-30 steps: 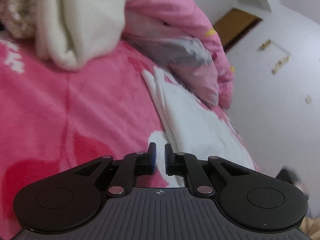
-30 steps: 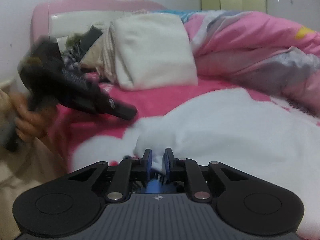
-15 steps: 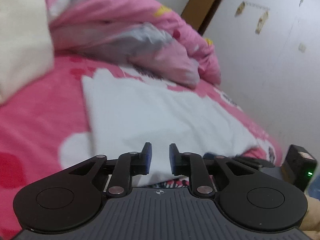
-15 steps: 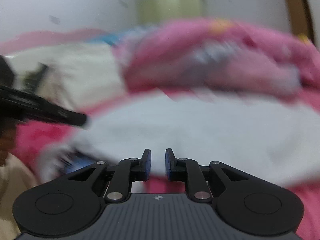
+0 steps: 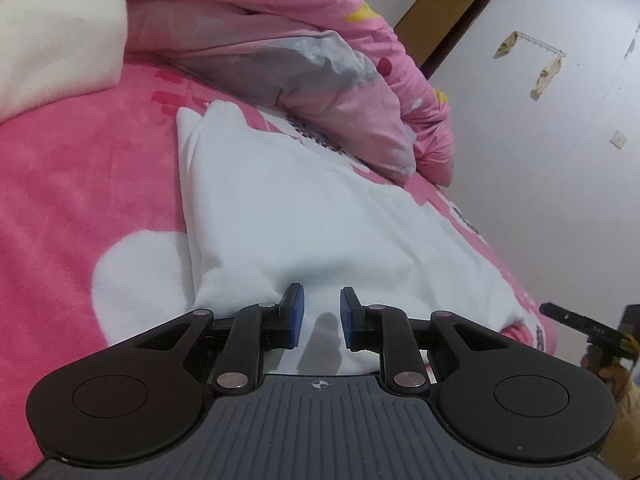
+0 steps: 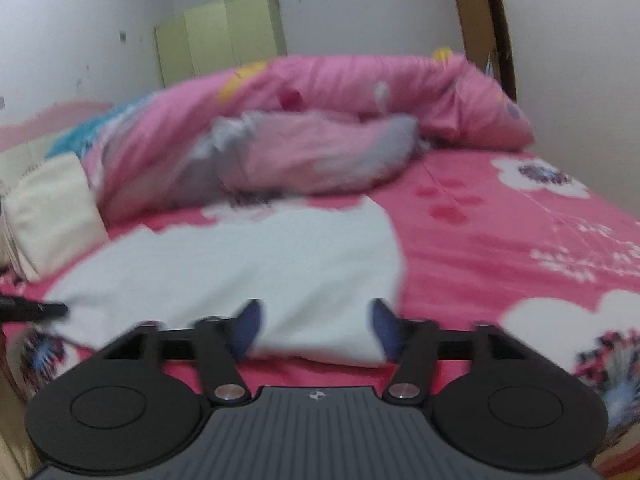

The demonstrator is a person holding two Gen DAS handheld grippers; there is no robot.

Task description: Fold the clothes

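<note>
1. A folded white fleece garment [image 5: 304,216] lies flat on the pink flowered bed blanket [image 5: 72,184], beside a rumpled pink and grey duvet [image 5: 304,64]
2. The left tongs [image 5: 320,314] hover over its near edge, jaws narrowly apart, gripping nothing
3. The right tongs [image 6: 316,330], blurred, are opening wide over the garment's near corner, pads clear of the cloth

right hand-held gripper [image 6: 316,322] jaws opening; left hand-held gripper [image 5: 320,312] slightly parted.

pink bed [image 5: 60,200] bears white garment [image 5: 320,220], quilt [image 5: 300,40], pillow [image 5: 52,28].
</note>
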